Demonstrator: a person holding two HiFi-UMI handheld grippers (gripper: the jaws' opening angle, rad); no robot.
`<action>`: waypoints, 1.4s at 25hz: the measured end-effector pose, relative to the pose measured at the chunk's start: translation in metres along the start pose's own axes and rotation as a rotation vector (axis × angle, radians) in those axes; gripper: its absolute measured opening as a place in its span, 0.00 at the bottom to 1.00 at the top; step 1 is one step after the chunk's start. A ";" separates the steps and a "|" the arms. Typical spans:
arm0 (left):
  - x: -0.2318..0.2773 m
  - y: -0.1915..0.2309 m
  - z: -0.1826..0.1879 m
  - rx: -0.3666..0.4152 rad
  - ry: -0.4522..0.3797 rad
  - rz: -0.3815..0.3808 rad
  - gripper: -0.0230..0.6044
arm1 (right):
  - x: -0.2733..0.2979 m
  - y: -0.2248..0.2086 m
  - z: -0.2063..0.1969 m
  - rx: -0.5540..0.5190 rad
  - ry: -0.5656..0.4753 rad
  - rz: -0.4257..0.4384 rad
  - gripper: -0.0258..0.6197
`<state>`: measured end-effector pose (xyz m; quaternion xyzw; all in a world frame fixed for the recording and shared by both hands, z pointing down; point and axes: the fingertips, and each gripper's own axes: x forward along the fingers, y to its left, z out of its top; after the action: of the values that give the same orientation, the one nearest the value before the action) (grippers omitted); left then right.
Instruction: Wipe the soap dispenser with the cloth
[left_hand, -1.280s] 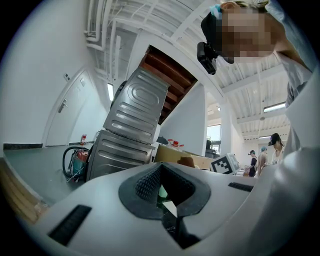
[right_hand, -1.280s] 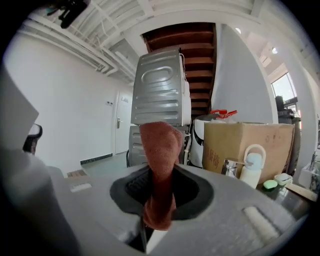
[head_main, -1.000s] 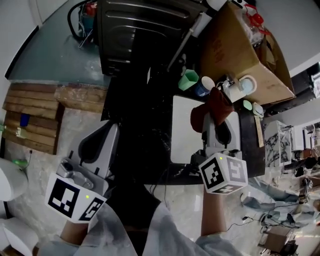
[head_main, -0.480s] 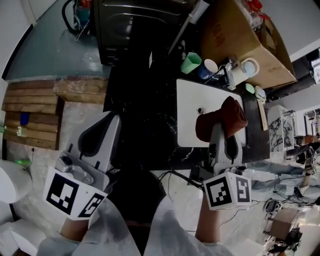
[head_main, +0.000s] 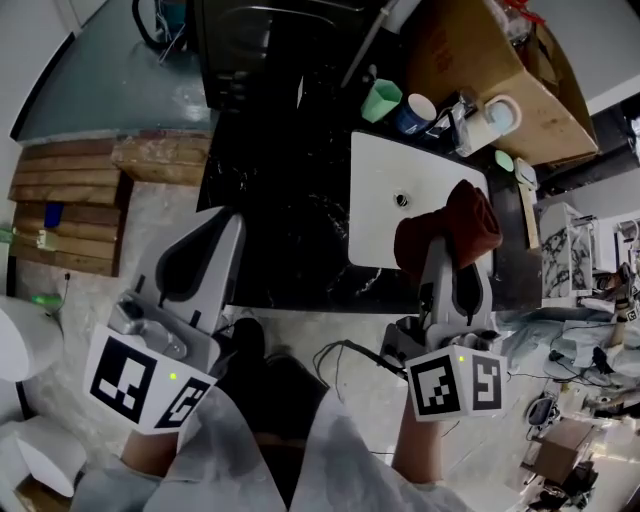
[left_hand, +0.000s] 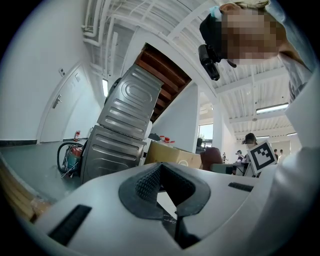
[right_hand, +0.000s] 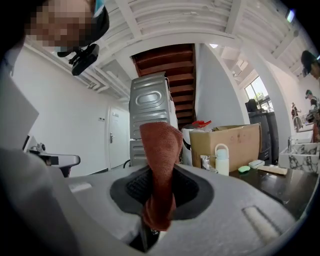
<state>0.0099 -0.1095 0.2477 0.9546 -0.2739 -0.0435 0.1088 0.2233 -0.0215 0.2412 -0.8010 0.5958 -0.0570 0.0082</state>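
The soap dispenser (head_main: 490, 121) is a white bottle with a loop handle. It stands at the far right corner of the white sink (head_main: 378, 215), in front of a cardboard box. My right gripper (head_main: 448, 252) is shut on a red-brown cloth (head_main: 466, 224), which bunches over the sink's near right corner, well short of the dispenser. In the right gripper view the cloth (right_hand: 160, 150) sticks up from the right gripper (right_hand: 158, 176), and the dispenser (right_hand: 221, 159) stands to its right. My left gripper (head_main: 216, 226) hangs shut and empty at the lower left, off the counter, also visible in its own view (left_hand: 161, 170).
The sink sits in a black marble counter (head_main: 275, 210). Behind it stand a green cup (head_main: 381, 100) and a blue-and-white cup (head_main: 413, 112). A cardboard box (head_main: 478, 60) and a grey metal appliance (head_main: 265, 45) lie beyond. Wooden pallets (head_main: 85, 210) lie on the floor to the left.
My right gripper has drawn back from the dispenser with the cloth, from touching it to over the sink's near right corner. The left gripper has barely moved.
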 end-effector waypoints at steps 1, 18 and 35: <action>-0.002 -0.007 -0.001 0.000 -0.002 0.005 0.04 | -0.005 -0.002 0.000 -0.011 0.001 0.009 0.16; -0.066 -0.150 -0.016 0.025 -0.046 0.057 0.04 | -0.140 -0.040 -0.009 -0.038 -0.015 0.145 0.16; -0.099 -0.192 0.006 0.089 -0.045 0.013 0.04 | -0.189 -0.004 -0.012 -0.026 -0.012 0.199 0.16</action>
<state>0.0244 0.1010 0.2001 0.9554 -0.2843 -0.0522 0.0604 0.1724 0.1611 0.2382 -0.7381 0.6733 -0.0433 0.0071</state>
